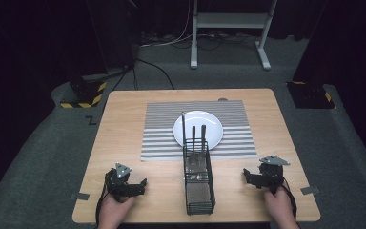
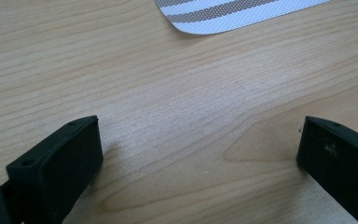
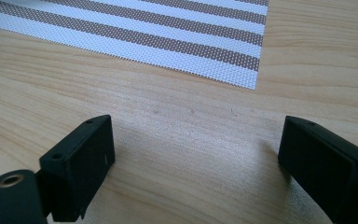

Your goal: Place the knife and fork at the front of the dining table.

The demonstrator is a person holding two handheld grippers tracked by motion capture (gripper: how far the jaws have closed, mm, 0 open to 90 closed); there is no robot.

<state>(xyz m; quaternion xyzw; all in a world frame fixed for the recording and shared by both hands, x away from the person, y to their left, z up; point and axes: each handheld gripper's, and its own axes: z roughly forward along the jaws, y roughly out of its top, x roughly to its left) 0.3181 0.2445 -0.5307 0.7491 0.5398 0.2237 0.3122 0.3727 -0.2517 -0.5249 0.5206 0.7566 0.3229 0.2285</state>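
Note:
A white plate [image 1: 208, 122] sits on a grey-and-white striped placemat [image 1: 162, 138] in the middle of the wooden table [image 1: 124, 119]. In front of it stands a black wire basket [image 1: 198, 186], with dark utensil handles [image 1: 198, 135] rising from its far end. My left gripper [image 1: 138, 187] rests near the front left edge, held by a hand. Its jaws stand wide apart over bare wood [image 2: 200, 140]. On the other side of the basket, my right gripper [image 1: 249, 177] is open too, with nothing between its fingers [image 3: 196, 140]. A corner of the placemat [image 2: 233, 14] lies ahead of the left gripper, and the mat's edge [image 3: 144, 28] ahead of the right one.
Bare wood lies on both sides of the basket. Small grey tabs [image 1: 79, 196] [image 1: 310, 190] stick out at the table's front corners. On the floor beyond the table stand a white frame [image 1: 228, 28] and yellow-and-black striped bases [image 1: 83, 93].

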